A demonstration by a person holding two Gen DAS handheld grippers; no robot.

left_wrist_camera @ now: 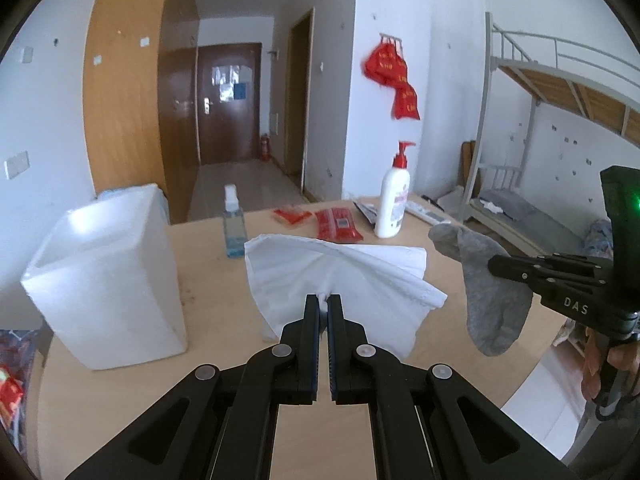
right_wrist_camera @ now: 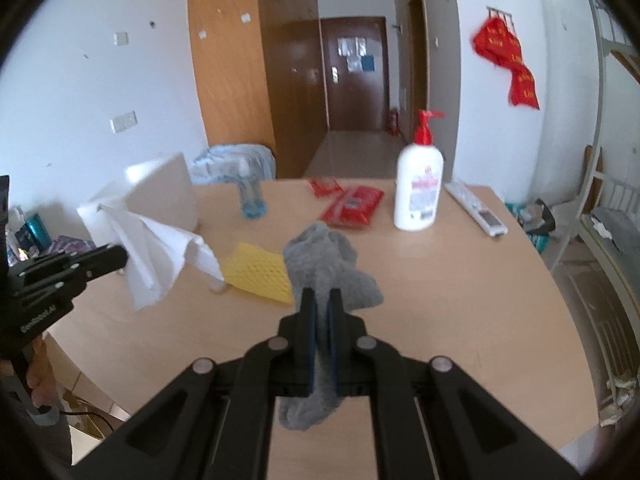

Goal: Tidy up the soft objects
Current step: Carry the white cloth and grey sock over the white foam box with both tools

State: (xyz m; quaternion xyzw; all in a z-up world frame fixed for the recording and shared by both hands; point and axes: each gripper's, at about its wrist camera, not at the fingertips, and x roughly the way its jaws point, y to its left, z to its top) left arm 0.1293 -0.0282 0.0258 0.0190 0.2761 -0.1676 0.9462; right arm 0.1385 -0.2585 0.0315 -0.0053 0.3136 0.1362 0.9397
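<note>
My left gripper [left_wrist_camera: 324, 300] is matte black, with two flat fingers [left_wrist_camera: 310, 344] lined in dark blue ribbed pads and angular linkage arms pinned by round silver rivets. My right gripper [right_wrist_camera: 320, 296] is the same build: black fingers, blue pads, silver rivets. Seen from the left, its side shows small silver screws, white letters "DAS" and a green light glowing on the black housing behind. My right hand [left_wrist_camera: 596, 364] shows bare skin around a black handle; my left hand [right_wrist_camera: 38, 384] is bare too, a black cable trailing near it
</note>
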